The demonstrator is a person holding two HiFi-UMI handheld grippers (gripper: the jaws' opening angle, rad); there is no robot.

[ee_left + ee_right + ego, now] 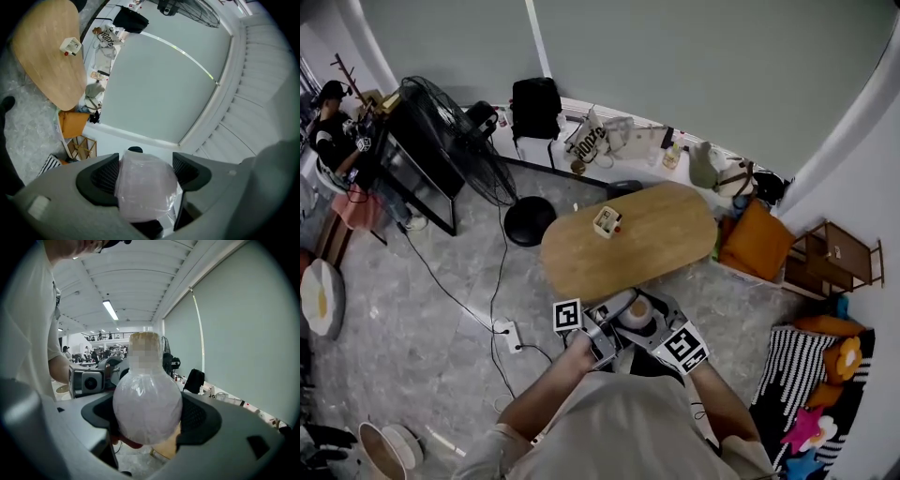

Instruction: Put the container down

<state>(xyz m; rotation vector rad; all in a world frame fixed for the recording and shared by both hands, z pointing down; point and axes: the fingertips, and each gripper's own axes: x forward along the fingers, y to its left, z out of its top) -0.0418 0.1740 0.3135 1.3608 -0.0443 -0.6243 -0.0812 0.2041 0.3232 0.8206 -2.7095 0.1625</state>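
Bench (628,239) is lying straight ahead. Container (635,312) is being held off its near edge, close to the person's chest, with left claw (145,165) and right claw (148,405) both pinching its translucent body. I'm suggesting lowering it level onto bare wood, staying well apart from small box (607,221), and unclamping only once it's resting.

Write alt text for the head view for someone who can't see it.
Seen from above, a person holds a pale round container between the left gripper and right gripper, by the near edge of an oval wooden table. A small box sits on the table.
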